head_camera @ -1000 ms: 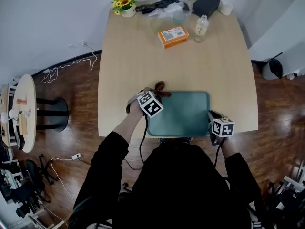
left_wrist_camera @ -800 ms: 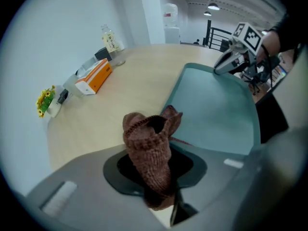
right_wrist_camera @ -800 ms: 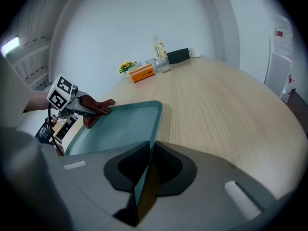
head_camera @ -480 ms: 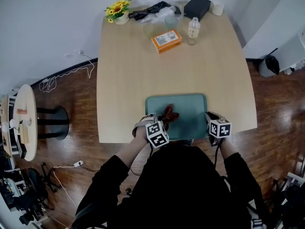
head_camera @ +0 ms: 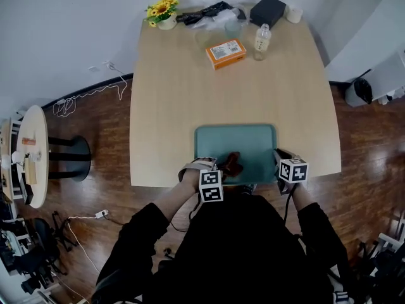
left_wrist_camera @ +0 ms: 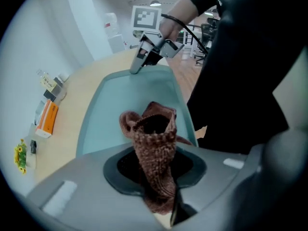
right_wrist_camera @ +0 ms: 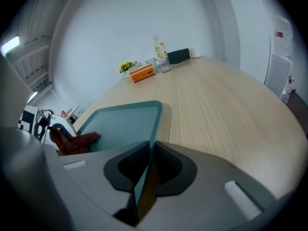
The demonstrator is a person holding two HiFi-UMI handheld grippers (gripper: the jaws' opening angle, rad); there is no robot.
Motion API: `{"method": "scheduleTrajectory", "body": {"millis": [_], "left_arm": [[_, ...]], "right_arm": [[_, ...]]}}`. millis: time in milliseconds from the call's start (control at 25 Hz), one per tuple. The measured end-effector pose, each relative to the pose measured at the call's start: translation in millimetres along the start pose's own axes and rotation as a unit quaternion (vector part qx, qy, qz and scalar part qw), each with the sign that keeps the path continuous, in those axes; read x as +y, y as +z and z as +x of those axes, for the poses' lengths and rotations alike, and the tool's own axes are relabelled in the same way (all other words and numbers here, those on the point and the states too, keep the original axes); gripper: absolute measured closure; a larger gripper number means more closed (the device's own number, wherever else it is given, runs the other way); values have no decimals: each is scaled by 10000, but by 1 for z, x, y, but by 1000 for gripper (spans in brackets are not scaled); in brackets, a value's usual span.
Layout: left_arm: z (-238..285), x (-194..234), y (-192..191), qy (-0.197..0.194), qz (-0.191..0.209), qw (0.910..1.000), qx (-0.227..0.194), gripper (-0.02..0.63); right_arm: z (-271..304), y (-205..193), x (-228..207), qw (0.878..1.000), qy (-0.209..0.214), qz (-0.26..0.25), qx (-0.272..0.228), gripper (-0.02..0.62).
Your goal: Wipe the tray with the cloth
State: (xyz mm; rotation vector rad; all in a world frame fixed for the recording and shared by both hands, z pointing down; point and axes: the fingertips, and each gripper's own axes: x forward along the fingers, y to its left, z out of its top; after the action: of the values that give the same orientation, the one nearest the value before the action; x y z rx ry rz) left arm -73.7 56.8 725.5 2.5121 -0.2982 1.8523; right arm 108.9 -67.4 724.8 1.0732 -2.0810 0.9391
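A teal tray [head_camera: 253, 144] lies at the near edge of the wooden table [head_camera: 234, 94]. My left gripper [head_camera: 223, 171] is shut on a brown knitted cloth [head_camera: 232, 164], which rests on the tray's near left part. In the left gripper view the cloth [left_wrist_camera: 155, 148] sticks up from between the jaws over the tray [left_wrist_camera: 120, 105]. My right gripper [head_camera: 280, 163] is shut on the tray's near right rim; the right gripper view shows the rim [right_wrist_camera: 147, 177] clamped between its jaws, with the cloth [right_wrist_camera: 77, 142] at the left.
At the table's far end stand an orange box [head_camera: 226, 53], a small bottle [head_camera: 261, 40], a black box [head_camera: 268, 9], a flower pot [head_camera: 163, 11] and some dark items. A round side table [head_camera: 31, 151] stands on the wooden floor at the left.
My left gripper has dragged the cloth from the tray's far left corner down to its near edge and a little rightward. The right gripper has kept its hold on the rim.
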Motion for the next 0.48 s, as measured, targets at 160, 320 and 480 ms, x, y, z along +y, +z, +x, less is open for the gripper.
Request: {"method": "scheduleTrajectory", "body": {"millis": [160,320,480], "left_arm": [[8,72,-2,305,20,9993,216,515],[9,145,-2,636,-598,9955,360,515],[13,154,14,506,-1393,9888,203,515]], "right_arm": [[0,0,1,10000,-9,12,11,561],[2,1,4,10000,2,16,12,561],[2,1,4,10000,0,-8,15,561]]}}
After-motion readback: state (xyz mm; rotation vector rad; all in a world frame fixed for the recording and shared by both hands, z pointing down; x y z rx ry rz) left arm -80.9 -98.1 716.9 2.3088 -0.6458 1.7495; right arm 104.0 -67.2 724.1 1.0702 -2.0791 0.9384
